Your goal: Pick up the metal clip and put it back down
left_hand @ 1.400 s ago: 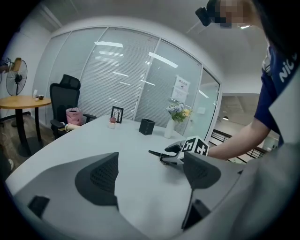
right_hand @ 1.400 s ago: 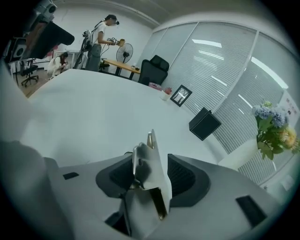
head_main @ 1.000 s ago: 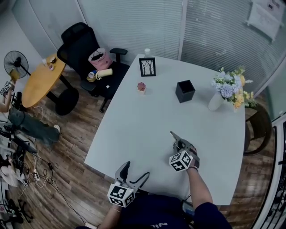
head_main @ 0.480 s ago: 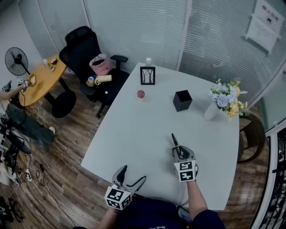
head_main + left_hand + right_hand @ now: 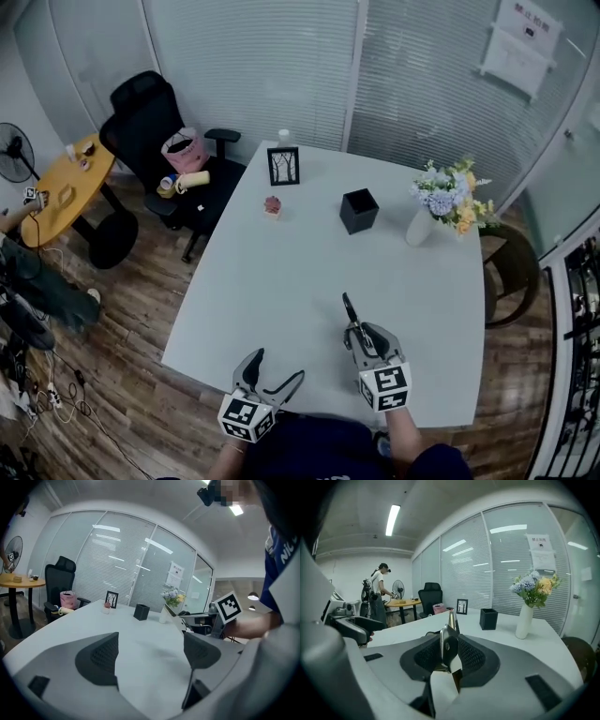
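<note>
**Item 1: metal clip** point(image 5: 449, 641). Pinched in the right gripper point(image 5: 360, 336), over the near right part of the table point(image 5: 281, 281). Its narrow end points up and away, toward the far side. It looks lifted clear of the tabletop, though no view shows the underside.

**Item 2: right gripper.** Its 2 fingers point(image 5: 474, 658) are pressed onto the clip's sides, 1 on each face, with the clip centred between them.

**Item 3: left gripper** point(image 5: 275, 370). At the near edge of the table, left of the right gripper. Its fingers point(image 5: 101, 656) are spread wide with nothing between them but bare tabletop.

**Item 4: bystanders on the far half of the table.** 1 picture frame point(image 5: 283, 166), 1 small pink pot point(image 5: 272, 204), 1 black box point(image 5: 358, 210) and 1 vase of flowers point(image 5: 441, 202), all well apart from the clip.

**Handling note (judgement).** The pick-up seems done and the set-down remains.
- Lower the clip straight down onto the open patch beneath it.
- Keep the pinch firm until the clip rests on the table.
- Spread the fingers fully, then draw back along their own line so the clip is not dragged or flicked.
- The left gripper can stay where it is.
</note>
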A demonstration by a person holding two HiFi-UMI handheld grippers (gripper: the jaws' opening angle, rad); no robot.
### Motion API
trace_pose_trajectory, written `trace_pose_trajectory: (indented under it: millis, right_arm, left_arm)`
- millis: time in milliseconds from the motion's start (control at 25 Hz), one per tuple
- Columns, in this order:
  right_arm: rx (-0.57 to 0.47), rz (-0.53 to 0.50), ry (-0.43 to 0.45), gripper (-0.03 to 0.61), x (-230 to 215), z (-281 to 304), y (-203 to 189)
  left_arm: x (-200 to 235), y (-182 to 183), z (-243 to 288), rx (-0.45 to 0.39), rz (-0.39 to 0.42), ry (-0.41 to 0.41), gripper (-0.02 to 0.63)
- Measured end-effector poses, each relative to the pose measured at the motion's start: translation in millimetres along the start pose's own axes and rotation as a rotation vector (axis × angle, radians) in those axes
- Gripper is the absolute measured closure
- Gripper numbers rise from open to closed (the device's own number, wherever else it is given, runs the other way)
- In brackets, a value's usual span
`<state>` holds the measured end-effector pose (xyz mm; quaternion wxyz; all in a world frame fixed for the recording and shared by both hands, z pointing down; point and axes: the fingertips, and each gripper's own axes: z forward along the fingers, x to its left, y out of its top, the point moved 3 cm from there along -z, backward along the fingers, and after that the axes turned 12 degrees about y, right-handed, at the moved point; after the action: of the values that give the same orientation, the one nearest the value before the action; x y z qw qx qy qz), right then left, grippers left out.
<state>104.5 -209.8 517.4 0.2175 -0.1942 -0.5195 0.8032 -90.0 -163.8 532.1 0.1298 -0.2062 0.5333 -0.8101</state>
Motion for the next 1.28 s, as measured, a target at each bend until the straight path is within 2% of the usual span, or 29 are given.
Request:
trace_pose_trajectory:
  millis: [360, 800, 960, 1000, 1120, 1280]
  right_arm:
    - [-0.040, -0.012, -0.021, 0.466, 44.2, -32.9, -2.1]
    - [-0.034, -0.001, -0.053, 0.468, 49.7, -34.3, -8.5]
    - [-0.035, -0.015, -0.048, 0.468, 55.6, -32.4, -6.3]
    - [-0.033, -0.016, -0.047, 0.468, 56.4, -32.3, -7.0]
    - [-0.025, -0.018, -0.041, 0.468, 57.3, -31.7, -8.3]
    - [-0.026, -0.016, -0.042, 0.469, 55.5, -31.2, -9.5]
  left_arm:
    - [-1.3, 2.2, 0.8, 0.007, 0.033, -0.066, 0.179]
    - [-5.9, 12.4, 3.7, -0.023, 0.056, -0.095, 0.188]
    - [-7.3, 11.4, -0.5, -0.028, 0.067, -0.094, 0.287]
    - [-7.5, 10.9, -1.5, -0.031, 0.072, -0.088, 0.332]
    - [-7.1, 8.8, -2.1, -0.035, 0.098, -0.066, 0.536]
    - [-8.3, 7.7, -2.6, -0.038, 0.077, -0.073, 0.555]
